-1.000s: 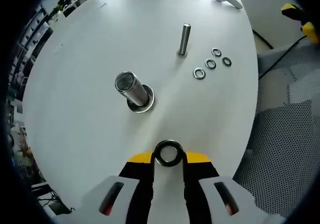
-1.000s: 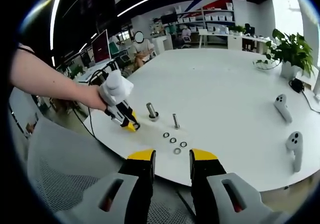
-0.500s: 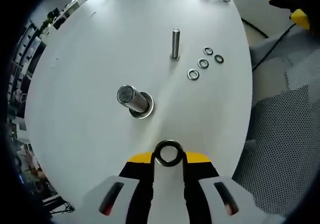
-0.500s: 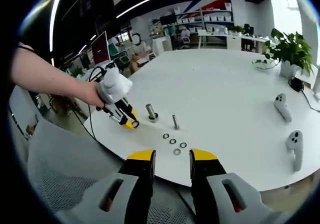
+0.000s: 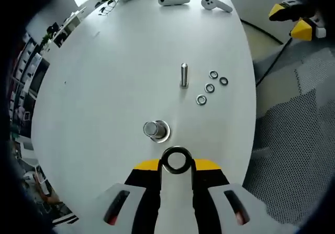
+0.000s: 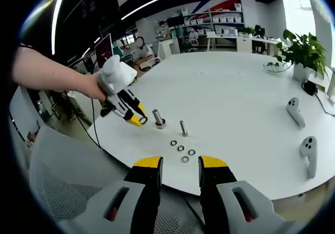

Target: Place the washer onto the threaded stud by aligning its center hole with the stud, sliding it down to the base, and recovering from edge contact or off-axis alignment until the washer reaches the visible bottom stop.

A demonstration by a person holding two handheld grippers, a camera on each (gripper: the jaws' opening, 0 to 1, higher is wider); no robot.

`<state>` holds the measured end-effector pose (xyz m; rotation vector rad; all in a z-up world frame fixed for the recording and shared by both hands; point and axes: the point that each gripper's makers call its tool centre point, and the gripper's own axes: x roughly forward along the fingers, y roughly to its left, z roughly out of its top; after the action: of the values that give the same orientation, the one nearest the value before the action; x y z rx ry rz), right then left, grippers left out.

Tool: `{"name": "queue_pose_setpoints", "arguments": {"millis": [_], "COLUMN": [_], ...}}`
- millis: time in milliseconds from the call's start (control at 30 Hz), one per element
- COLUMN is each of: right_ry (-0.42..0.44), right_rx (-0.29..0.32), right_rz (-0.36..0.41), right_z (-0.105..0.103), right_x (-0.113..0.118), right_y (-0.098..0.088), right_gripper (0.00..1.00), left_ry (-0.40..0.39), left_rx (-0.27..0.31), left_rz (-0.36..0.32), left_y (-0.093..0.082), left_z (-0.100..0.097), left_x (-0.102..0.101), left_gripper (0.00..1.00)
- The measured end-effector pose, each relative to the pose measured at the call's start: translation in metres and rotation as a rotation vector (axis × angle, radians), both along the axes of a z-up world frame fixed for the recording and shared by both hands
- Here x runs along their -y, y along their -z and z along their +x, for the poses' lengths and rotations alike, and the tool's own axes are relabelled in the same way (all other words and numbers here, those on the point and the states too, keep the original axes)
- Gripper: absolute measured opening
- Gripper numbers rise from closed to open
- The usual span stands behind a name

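White table [image 5: 104,61] | left hand-held gripper [image 5: 176,163] pinching washer [image 5: 176,160] above stud [image 5: 155,130] | right hand-held gripper [image 6: 180,167] parted

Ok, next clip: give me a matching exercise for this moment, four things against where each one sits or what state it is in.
Things:
1. large washer
2. thick stud
3. four small washers
4. right gripper

States:
A. lying loose on the table beside the thin stud
B. open, holding nothing
C. clamped between the left gripper's jaws
D. upright on the table, a washer around its base

Pairs: 1-C, 2-D, 3-A, 4-B
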<state>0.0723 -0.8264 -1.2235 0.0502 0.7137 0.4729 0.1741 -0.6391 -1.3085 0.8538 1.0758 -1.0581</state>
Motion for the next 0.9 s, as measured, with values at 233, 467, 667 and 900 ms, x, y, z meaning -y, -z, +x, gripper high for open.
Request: {"name": "queue_pose_setpoints", "arguments": {"millis": [233,467,667,900], "right_ry": [0.005,0.008,0.010,0.008], "right_rx": [0.001,0.007,0.007,0.006], "right_rz": [0.003,0.007,0.008,0.007], "right_z": [0.000,0.000,0.000,0.000], "right_x": [0.001,0.001,0.001,0.001], "right_y": [0.000,-0.001,-0.001,-0.001], "right_gripper": [0.29,0.30,0.30,0.30], "left_ry": [0.021,0.007,0.007,0.017], "left_rx": [0.023,0.048,0.056,0.052], "left_rz": [-0.023,-0.052,-0.045,-0.028], "left_y": [-0.013,-0.018,-0.015,-0.009], "left_z": [0.009,0.024,0.033,0.036], "left_x": [0.008,0.018,0.020,0.024], "left_gripper": [0.20,0.20,0.20,0.20]}}
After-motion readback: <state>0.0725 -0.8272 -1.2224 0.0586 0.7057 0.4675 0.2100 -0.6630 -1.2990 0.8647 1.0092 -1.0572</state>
